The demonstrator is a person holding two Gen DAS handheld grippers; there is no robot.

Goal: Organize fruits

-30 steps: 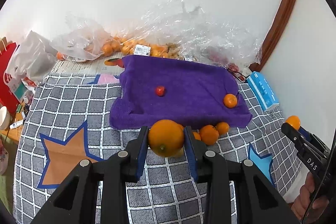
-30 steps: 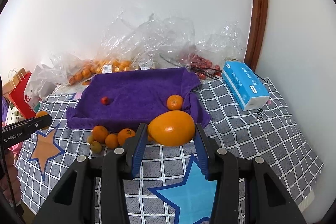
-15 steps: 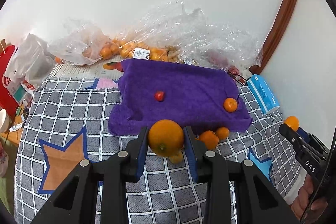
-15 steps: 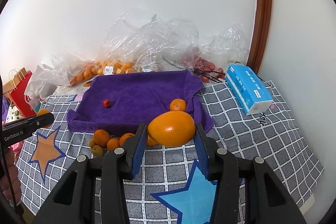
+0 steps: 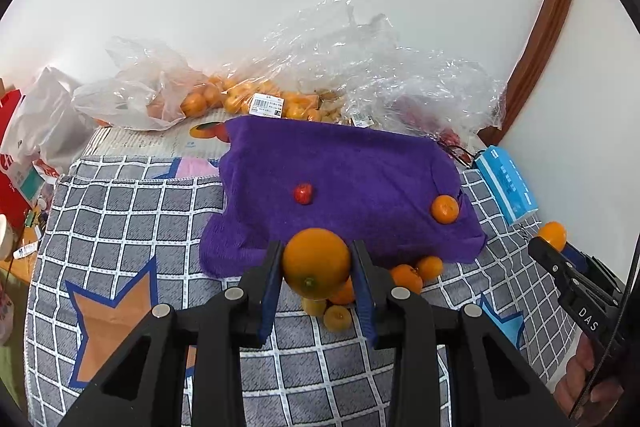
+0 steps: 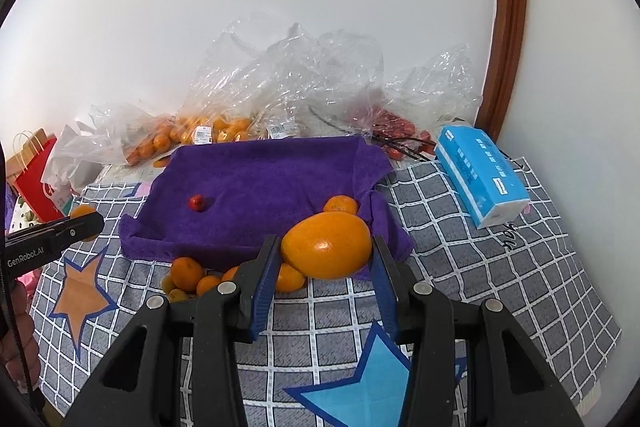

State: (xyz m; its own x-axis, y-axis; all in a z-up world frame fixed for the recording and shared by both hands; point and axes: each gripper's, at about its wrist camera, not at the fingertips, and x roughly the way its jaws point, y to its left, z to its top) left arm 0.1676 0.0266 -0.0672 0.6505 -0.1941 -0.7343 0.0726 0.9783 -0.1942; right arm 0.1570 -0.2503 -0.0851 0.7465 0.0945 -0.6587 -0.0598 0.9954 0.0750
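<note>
Both claws have drifted back from the purple towel (image 5: pixel 344 183). Left claw (image 5: pixel 316 265) clamps a round orange (image 5: pixel 316 261), loose mandarins (image 5: pixel 416 271) just beyond it; right claw (image 6: pixel 325 247) clamps a larger oval orange (image 6: pixel 326 245) at the towel's near edge.
</note>
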